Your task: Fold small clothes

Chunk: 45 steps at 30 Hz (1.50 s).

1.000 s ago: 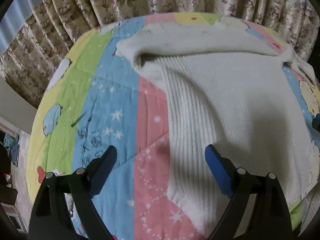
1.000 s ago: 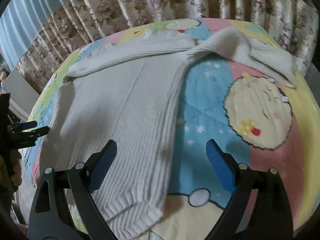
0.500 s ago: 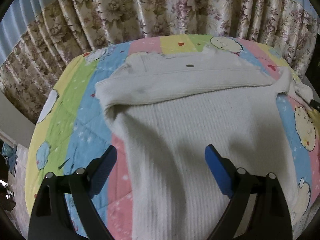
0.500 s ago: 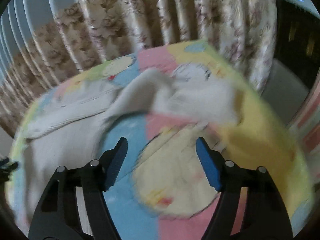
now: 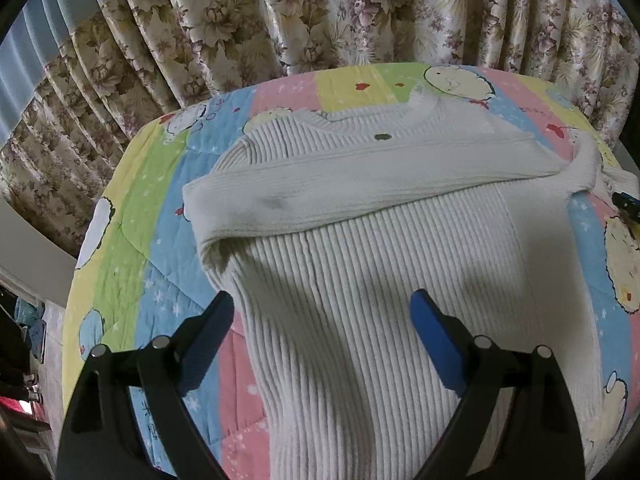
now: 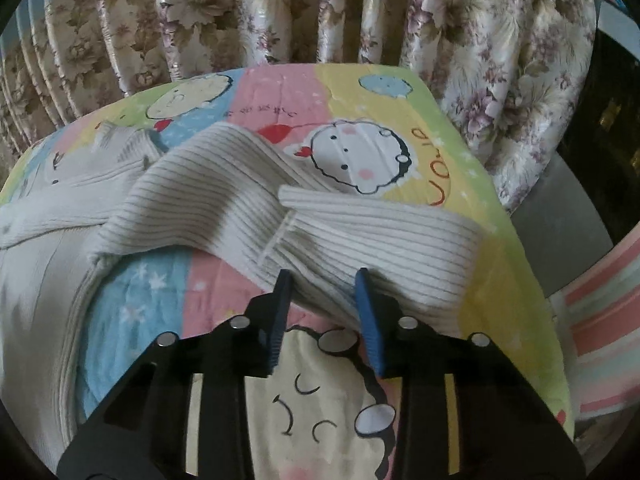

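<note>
A white ribbed knit sweater (image 5: 360, 264) lies flat on a colourful cartoon quilt (image 5: 132, 208). One sleeve is folded across its chest. My left gripper (image 5: 320, 312) is open and hovers above the sweater's body, holding nothing. In the right wrist view the other sleeve (image 6: 320, 216) lies spread to the right over the quilt (image 6: 440, 168). My right gripper (image 6: 322, 280) has its jaws partly closed around the near edge of that sleeve, with a gap still between the pads.
Floral curtains (image 5: 320, 16) hang close behind the bed. The quilt's right edge (image 6: 532, 280) drops off beside a striped cloth (image 6: 600, 280). The right gripper's tip (image 5: 626, 202) shows at the far right of the left wrist view.
My right gripper has swung right to the spread sleeve and narrowed its jaws around the sleeve's edge. My left gripper has moved further over the sweater's body and stays open.
</note>
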{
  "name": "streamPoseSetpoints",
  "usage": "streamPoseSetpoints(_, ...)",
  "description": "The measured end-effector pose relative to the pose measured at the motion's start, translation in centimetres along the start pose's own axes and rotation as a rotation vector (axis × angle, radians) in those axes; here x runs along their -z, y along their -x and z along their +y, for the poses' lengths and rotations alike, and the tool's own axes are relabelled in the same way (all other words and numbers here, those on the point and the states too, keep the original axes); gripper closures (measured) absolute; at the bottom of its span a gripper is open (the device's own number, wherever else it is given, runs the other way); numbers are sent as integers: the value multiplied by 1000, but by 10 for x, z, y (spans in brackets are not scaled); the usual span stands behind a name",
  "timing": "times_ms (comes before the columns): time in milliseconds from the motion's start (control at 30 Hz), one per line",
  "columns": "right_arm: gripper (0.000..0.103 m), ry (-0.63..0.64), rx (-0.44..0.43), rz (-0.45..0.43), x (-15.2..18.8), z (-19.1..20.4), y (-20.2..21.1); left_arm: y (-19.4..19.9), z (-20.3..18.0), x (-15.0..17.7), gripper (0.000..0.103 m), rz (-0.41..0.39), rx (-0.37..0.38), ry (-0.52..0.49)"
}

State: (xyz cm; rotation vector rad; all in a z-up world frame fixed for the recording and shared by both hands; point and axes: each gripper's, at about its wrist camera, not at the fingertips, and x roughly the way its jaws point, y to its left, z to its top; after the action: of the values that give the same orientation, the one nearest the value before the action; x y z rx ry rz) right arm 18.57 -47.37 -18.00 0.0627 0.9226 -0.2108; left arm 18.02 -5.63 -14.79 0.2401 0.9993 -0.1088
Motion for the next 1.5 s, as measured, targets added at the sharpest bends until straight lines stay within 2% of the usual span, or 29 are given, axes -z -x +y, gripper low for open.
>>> streamPoseSetpoints(100, 90, -101, -61, -21, -2, -12, 3, -4, 2, -5, 13, -1, 4, 0)
streamPoseSetpoints(267, 91, -245, -171, -109, -8, -17, 30, -10, 6, -16, 13, -11, 6, -4)
streamPoseSetpoints(433, 91, -302, -390, -210, -33, 11, 62, -10, 18, -27, 13, -32, 5, 3)
streamPoseSetpoints(600, 91, -234, -653, -220, -71, 86, 77, -3, 42, -39, 13, -66, -8, 30)
streamPoseSetpoints(700, 91, -165, -778, -170, -87, 147, 68, 3, 64, -42, 13, -84, -32, 65)
streamPoseSetpoints(733, 92, -118, -817, -136, -90, 179, 62, 5, 73, -42, 13, -87, -40, 79)
streamPoseSetpoints(800, 92, -47, -854, -84, -88, 222, 53, 5, 91, -40, 13, -80, -43, 113)
streamPoseSetpoints(900, 92, 42, -880, 22, -72, 281, 29, 0, 117, -34, 13, -56, -39, 168)
streamPoseSetpoints(967, 92, 104, -847, 79, -58, 310, 14, -6, 129, -30, 13, -35, -44, 189)
streamPoseSetpoints(1067, 91, 169, -798, 148, -40, 332, 0, -14, 136, -23, 13, -9, -52, 194)
streamPoseSetpoints(1133, 86, 209, -772, 155, -33, 335, 4, -19, 133, -19, 13, 3, -42, 188)
streamPoseSetpoints(1167, 85, 219, -772, 147, -30, 331, 8, -20, 130, -19, 13, 6, -36, 185)
streamPoseSetpoints(1233, 69, 244, -759, 115, -30, 321, 23, -23, 122, -21, 13, 6, -17, 178)
streamPoseSetpoints(1300, 56, 265, -717, 66, -29, 305, 37, -27, 108, -25, 13, 5, 20, 170)
streamPoseSetpoints(1333, 53, 265, -694, 51, -29, 296, 41, -30, 102, -28, 13, 6, 40, 166)
streamPoseSetpoints(1400, 53, 237, -615, 27, -30, 267, 46, -40, 81, -35, 13, 12, 90, 148)
streamPoseSetpoints(1500, 52, 174, -538, 17, -29, 230, 41, -55, 54, -43, 13, 25, 122, 117)
